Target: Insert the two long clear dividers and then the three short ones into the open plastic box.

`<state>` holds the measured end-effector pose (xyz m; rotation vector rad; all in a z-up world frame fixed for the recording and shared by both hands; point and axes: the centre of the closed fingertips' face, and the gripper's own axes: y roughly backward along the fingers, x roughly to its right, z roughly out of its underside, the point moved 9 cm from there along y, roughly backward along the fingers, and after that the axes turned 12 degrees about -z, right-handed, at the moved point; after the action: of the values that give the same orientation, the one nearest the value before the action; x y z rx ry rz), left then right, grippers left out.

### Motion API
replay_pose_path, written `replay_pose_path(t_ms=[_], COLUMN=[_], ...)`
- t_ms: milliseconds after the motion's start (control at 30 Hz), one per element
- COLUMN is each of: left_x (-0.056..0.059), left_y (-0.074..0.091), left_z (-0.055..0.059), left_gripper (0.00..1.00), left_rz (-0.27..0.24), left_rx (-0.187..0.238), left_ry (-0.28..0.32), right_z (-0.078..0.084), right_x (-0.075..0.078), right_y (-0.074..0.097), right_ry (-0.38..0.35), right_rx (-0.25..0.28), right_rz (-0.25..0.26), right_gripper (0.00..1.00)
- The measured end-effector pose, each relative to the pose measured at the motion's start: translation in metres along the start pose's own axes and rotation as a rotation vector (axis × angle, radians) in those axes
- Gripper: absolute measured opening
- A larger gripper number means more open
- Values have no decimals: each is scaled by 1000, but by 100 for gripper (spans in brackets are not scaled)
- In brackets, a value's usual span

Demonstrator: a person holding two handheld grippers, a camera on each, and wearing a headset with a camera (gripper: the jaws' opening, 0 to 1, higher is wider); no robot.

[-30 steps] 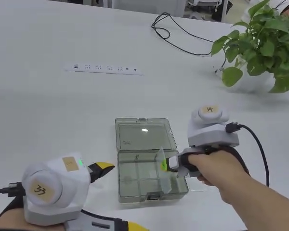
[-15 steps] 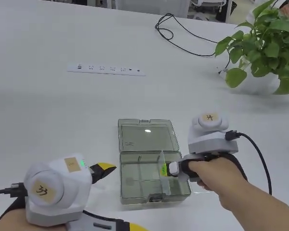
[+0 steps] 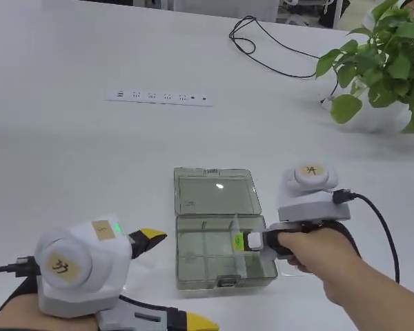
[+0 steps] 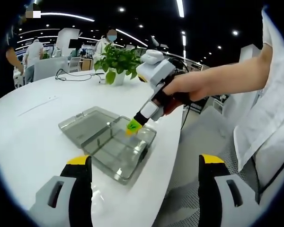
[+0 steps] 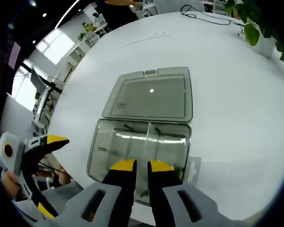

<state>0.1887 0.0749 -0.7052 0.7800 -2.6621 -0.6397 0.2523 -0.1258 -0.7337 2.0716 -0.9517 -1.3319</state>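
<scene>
The open smoky-clear plastic box [image 3: 193, 272] lies in front of me with its lid [image 3: 215, 191] flat behind it. Clear dividers stand inside the base [image 5: 114, 143]. My right gripper [image 3: 239, 242] reaches in from the right, jaws nearly together on a short clear divider [image 3: 243, 259] that stands upright in the right half of the box. The right gripper view looks down past the pinched jaws [image 5: 142, 165] into the base. My left gripper [image 4: 144, 161] hangs wide open and holds nothing, left of the box [image 4: 109, 142] and near the table's front edge.
A loose clear divider [image 5: 193, 169] lies on the table by the box's right side. At the far side are a white power strip [image 3: 162, 96], a black cable [image 3: 276, 52] and a potted plant [image 3: 386, 62]. People stand in the background [image 4: 109, 40].
The right gripper has gone down with the short divider, which now sits lower in the box. The left gripper has stayed where it was; the head camera has shifted a little.
</scene>
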Motion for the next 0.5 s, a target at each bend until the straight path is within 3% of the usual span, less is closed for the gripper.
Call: replay_pose_path(t_ms=[500], left_x=[-2], left_y=[7], left_z=[0], left_gripper=[94], left_rz=[-69], left_rx=[-4], left_ry=[44], right_z=[-1], right_x=[-6], right_y=[14], right_ry=[107], right_rx=[7], right_rz=[-91], right_gripper=[21])
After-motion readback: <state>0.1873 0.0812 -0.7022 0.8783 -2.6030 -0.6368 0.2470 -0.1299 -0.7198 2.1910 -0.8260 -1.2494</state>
